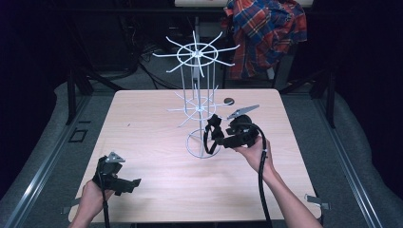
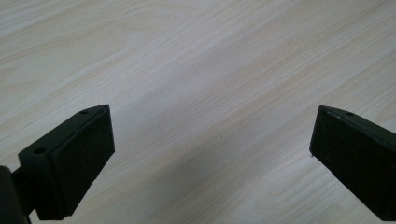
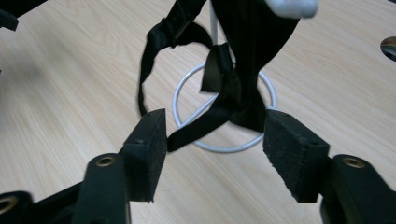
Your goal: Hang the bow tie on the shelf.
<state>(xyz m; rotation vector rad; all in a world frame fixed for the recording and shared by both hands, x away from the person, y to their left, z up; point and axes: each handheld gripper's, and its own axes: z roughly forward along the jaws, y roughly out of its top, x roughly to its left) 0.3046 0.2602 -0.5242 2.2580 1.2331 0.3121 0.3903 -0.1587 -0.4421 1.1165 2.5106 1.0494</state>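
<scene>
No legible writing appears. A black fabric strap (image 3: 233, 93) hangs on the white wire rack (image 1: 197, 102), its upper end cut off in the right gripper view. The right gripper (image 3: 215, 140) has its jaws apart, empty, near the strap. The left gripper (image 2: 212, 154) is spread wide over the pale woodgrain table (image 2: 187, 56).

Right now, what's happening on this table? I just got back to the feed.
A person holds a gripper in each hand. The right gripper is open, its jaws spread just short of a black strap hanging from the white wire rack, above the rack's ring base. It is not gripping the strap. The left gripper is open too, low over bare wooden table near the person's edge, away from the rack. A plaid shirt hangs behind the table.
</scene>
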